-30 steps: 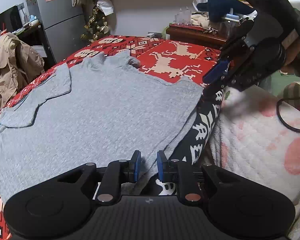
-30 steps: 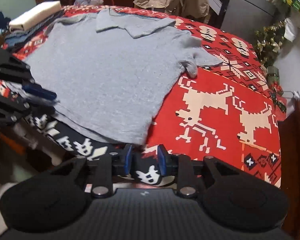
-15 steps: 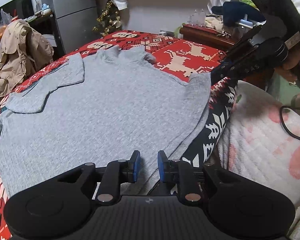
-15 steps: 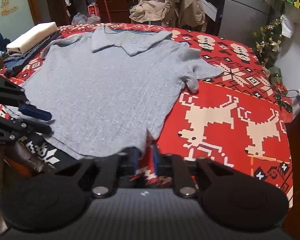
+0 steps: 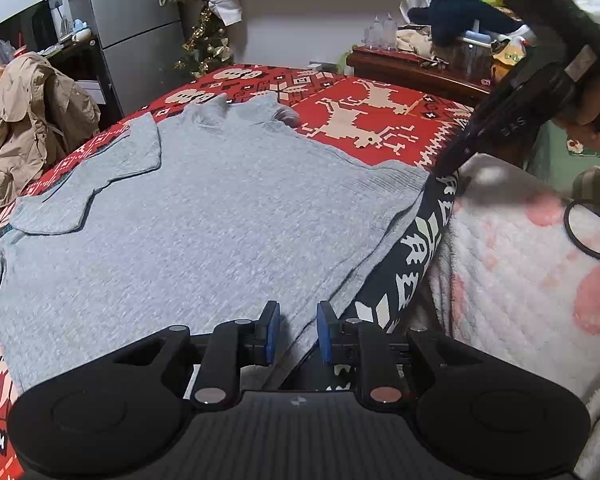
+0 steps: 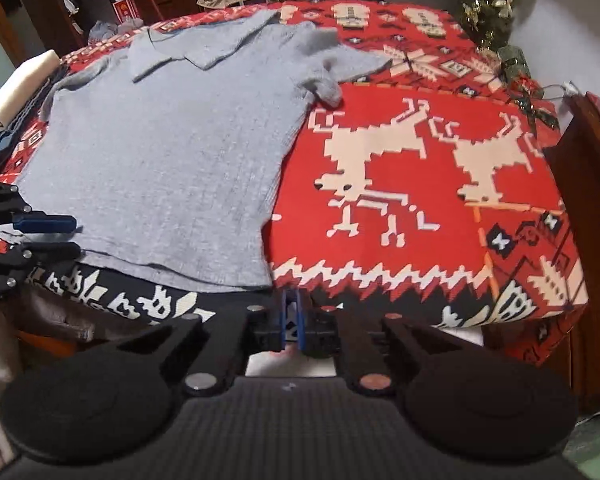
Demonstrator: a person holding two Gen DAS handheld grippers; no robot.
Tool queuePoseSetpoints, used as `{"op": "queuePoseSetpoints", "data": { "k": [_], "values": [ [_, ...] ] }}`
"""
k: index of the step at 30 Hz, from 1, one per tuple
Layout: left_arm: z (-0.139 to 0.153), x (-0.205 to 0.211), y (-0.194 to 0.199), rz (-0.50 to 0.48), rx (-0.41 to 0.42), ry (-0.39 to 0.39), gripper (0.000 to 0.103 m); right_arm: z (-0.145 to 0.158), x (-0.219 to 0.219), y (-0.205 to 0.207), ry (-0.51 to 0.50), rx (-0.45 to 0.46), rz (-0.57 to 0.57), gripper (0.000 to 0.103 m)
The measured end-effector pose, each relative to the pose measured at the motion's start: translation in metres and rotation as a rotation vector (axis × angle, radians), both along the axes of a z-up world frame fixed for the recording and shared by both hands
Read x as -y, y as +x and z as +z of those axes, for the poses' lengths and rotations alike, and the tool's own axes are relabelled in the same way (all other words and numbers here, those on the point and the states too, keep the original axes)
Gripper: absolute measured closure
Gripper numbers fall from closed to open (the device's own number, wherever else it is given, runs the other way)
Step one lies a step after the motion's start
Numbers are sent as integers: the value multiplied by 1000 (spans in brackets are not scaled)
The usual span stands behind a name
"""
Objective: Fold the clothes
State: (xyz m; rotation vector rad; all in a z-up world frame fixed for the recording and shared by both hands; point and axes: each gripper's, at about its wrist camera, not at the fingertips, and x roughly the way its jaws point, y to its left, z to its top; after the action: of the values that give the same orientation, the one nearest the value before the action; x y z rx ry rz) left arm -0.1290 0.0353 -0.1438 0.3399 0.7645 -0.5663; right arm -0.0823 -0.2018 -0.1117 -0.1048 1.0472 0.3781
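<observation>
Barely anything was readable: the right gripper (image 5: 456,160), seen from the left wrist, carried faint pale lettering on its black arm, too blurred to make out; the fridge (image 5: 120,4) stickers stayed illegible.

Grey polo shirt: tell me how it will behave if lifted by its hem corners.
The grey polo shirt lies flat and follows the blanket's edge, so it will probably hang limp and sag between the corners. Its thin knit looks light. The loose collar and sleeves may flop over.
</observation>
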Motion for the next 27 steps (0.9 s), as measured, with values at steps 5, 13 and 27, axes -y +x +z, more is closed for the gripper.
{"op": "queuePoseSetpoints", "data": {
  "k": [5, 13, 27],
  "values": [
    [2, 0, 1, -2, 10, -5, 83, 23, -32, -21, -84, 154, 242, 93],
    [6, 3, 0, -13, 25, 0, 83, 2, -89, -27, -280, 205, 505, 93],
    [6, 10, 2, -41, 33, 7, 83, -16, -117, -44, -436, 303, 659, 79]
  ]
}}
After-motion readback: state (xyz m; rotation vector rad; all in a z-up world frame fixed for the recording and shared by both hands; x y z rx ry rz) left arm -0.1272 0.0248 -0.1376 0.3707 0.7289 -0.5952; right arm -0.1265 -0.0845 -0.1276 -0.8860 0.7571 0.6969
